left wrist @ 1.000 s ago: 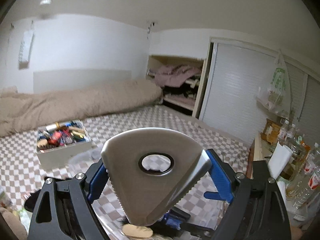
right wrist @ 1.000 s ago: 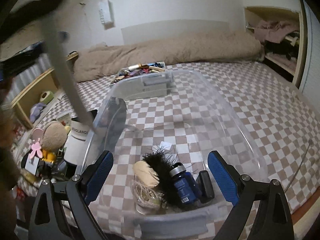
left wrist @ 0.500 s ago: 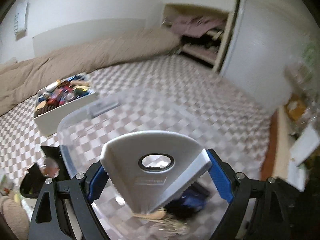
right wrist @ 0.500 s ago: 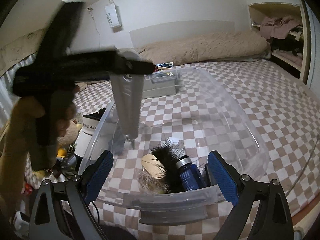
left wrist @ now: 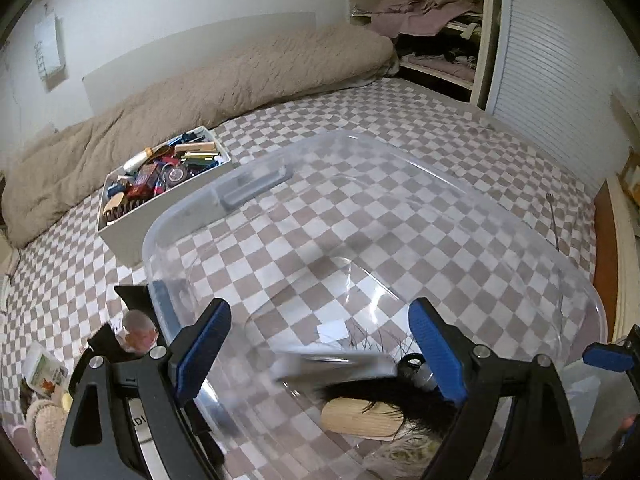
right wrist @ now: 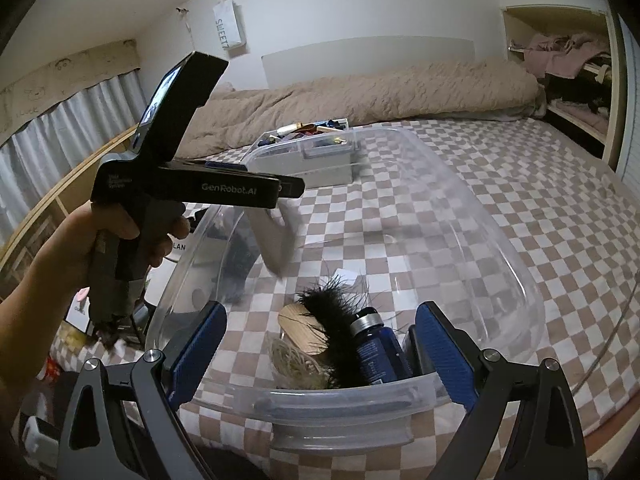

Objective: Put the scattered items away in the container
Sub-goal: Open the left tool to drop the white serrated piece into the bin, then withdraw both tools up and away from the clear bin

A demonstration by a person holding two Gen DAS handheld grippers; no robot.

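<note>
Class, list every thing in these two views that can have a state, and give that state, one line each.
left gripper: open, gripping nothing
right gripper: open, empty
clear container: lidless, upright, partly filled
grey piece: loose inside the clear container, blurred
blue bottle: capped, lying in the clear container
white box: open, full
closet: open

Left claw point(left wrist: 320, 354) opened, dropping the grey wedge point(left wrist: 332, 366) (blurred) into the bin point(left wrist: 520, 248).
</note>
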